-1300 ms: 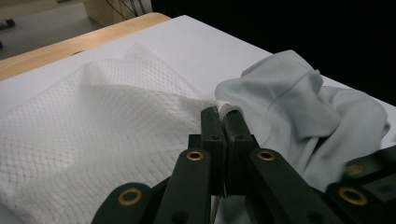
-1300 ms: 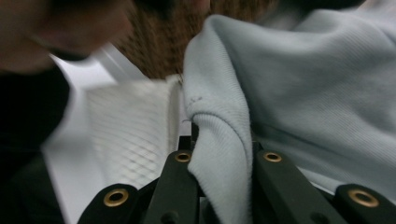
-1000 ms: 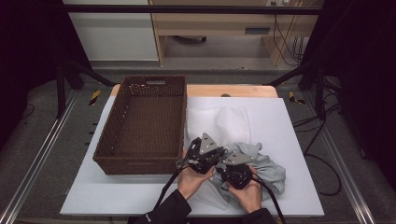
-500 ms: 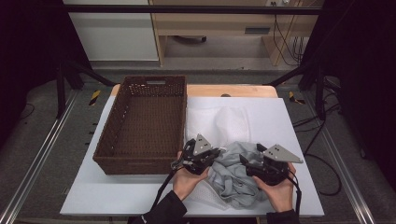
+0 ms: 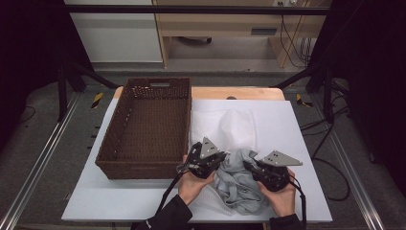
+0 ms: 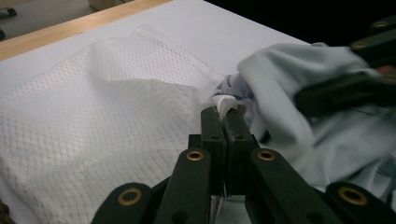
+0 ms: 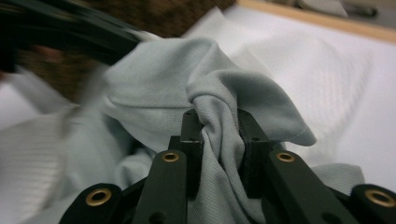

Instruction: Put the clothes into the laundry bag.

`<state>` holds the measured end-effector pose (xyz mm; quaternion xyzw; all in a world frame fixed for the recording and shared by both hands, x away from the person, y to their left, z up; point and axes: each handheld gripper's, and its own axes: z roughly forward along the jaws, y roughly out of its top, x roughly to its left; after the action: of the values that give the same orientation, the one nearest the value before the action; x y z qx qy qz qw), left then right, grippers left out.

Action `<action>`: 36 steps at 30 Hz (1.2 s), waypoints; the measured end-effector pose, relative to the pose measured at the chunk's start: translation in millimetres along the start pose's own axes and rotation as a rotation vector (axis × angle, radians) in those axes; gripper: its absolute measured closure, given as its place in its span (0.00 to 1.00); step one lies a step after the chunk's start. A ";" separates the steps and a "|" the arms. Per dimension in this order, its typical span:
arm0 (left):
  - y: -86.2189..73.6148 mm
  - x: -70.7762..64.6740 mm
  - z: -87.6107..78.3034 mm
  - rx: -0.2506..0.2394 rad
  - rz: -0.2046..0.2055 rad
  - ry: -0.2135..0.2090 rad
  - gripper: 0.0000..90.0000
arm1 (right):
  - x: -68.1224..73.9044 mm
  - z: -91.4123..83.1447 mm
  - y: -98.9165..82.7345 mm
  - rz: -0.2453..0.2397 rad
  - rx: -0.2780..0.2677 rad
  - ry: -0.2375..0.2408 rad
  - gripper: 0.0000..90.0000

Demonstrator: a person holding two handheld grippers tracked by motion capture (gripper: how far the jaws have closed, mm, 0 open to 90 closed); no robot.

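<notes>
From above, my left gripper (image 5: pixel 216 160) and right gripper (image 5: pixel 250 167) sat at either side of the crumpled pale grey-blue knit garment (image 5: pixel 238 184) near the front edge of the white table top (image 5: pixel 292 124), with the white mesh fabric (image 5: pixel 234 125) spread behind it and the empty brown woven rectangular basket (image 5: pixel 148 127) to the left. Along my left gripper (image 6: pixel 223 113), the jaws were pressed together on a small white fold at the garment's (image 6: pixel 327 130) edge, beside the mesh (image 6: pixel 93 126). Along my right gripper (image 7: pixel 219 125), a thick bunched twist of the garment (image 7: pixel 187 79) was clamped between the jaws!
</notes>
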<state>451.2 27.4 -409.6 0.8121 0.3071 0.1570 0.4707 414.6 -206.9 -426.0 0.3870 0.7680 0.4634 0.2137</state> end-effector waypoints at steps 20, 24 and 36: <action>2.3 -13.6 -1.7 0.016 0.031 0.002 0.99 | 43.1 66.9 -0.1 -0.032 0.135 -0.056 0.84; -5.7 -8.6 -0.4 0.016 0.012 0.001 0.99 | 38.4 74.4 -3.0 -0.007 0.102 -0.090 0.83; -7.3 2.9 -9.1 0.010 0.015 0.016 0.99 | 24.4 0.3 6.3 -0.014 -0.042 0.028 0.42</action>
<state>445.9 38.0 -411.3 0.8154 0.3056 0.1655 0.4631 402.4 -185.6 -419.8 0.3703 0.7638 0.4832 0.2144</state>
